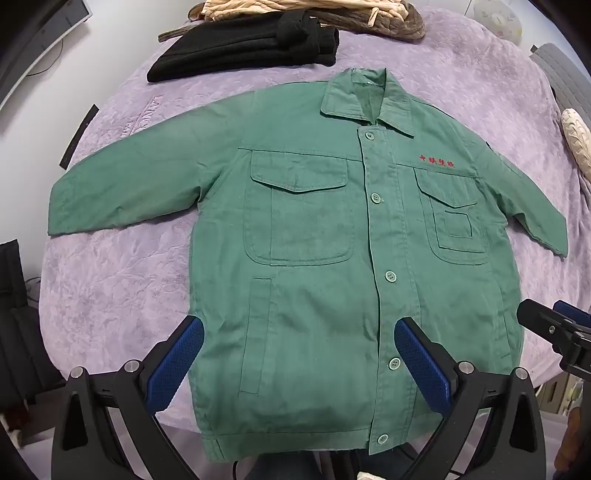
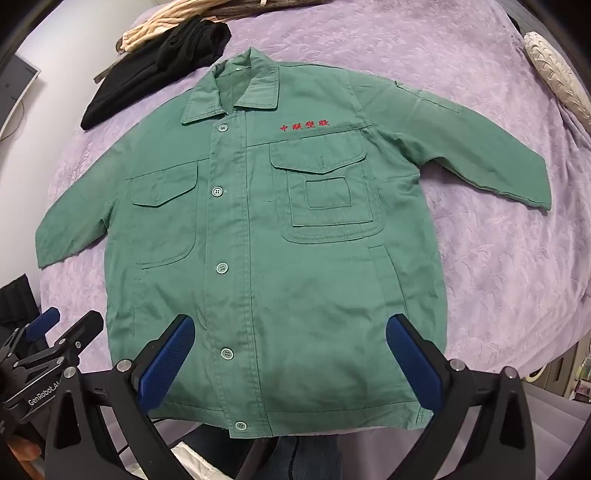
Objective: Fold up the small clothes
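Note:
A small green button-up jacket (image 1: 314,236) lies flat and face up on a purple cloth (image 1: 110,280), collar far, hem near, both sleeves spread out. It has red embroidered characters above one chest pocket. My left gripper (image 1: 299,328) hovers open above the lower left half of the jacket, with nothing between its blue pads. In the right wrist view the same jacket (image 2: 266,236) fills the middle, and my right gripper (image 2: 291,328) hangs open over its lower right half. Each view catches the other gripper at its side edge.
A folded black garment (image 1: 243,48) and a beige and brown pile (image 1: 332,14) lie at the far edge of the cloth. A cream patterned object (image 1: 576,140) sits at the right. A monitor (image 1: 40,33) stands far left. The table edge runs just under the hem.

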{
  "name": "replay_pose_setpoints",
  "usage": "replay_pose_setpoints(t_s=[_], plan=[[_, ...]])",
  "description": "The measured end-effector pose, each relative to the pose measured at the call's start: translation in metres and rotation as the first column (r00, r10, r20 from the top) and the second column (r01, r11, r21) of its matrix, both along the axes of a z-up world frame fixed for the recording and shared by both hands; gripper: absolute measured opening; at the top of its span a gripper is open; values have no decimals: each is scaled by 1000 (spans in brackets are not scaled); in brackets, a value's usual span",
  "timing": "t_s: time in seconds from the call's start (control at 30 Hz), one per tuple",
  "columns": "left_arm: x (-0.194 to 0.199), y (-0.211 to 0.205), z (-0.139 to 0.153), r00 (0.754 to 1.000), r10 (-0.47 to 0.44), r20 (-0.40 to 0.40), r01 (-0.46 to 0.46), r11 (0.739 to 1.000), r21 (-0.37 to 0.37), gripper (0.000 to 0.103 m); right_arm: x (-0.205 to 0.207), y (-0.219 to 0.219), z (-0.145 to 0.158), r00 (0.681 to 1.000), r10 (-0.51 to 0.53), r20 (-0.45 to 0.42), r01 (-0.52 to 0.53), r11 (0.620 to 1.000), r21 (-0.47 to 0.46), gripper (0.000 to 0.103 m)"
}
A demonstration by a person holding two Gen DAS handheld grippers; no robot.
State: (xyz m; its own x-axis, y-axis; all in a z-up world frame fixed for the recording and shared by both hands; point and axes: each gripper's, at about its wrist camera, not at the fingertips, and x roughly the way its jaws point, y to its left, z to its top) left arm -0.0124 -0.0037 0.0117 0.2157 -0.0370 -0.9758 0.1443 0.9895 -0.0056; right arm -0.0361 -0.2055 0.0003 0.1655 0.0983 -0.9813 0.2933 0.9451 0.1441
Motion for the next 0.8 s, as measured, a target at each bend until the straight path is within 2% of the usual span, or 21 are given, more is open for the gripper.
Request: replay_pose_setpoints(t_s=[0.8], plan=[[3,2,-5,1000,5,-18,-5,1000,-2,103,5,-2,-6,1000,-8,-10,8,1000,14,103]])
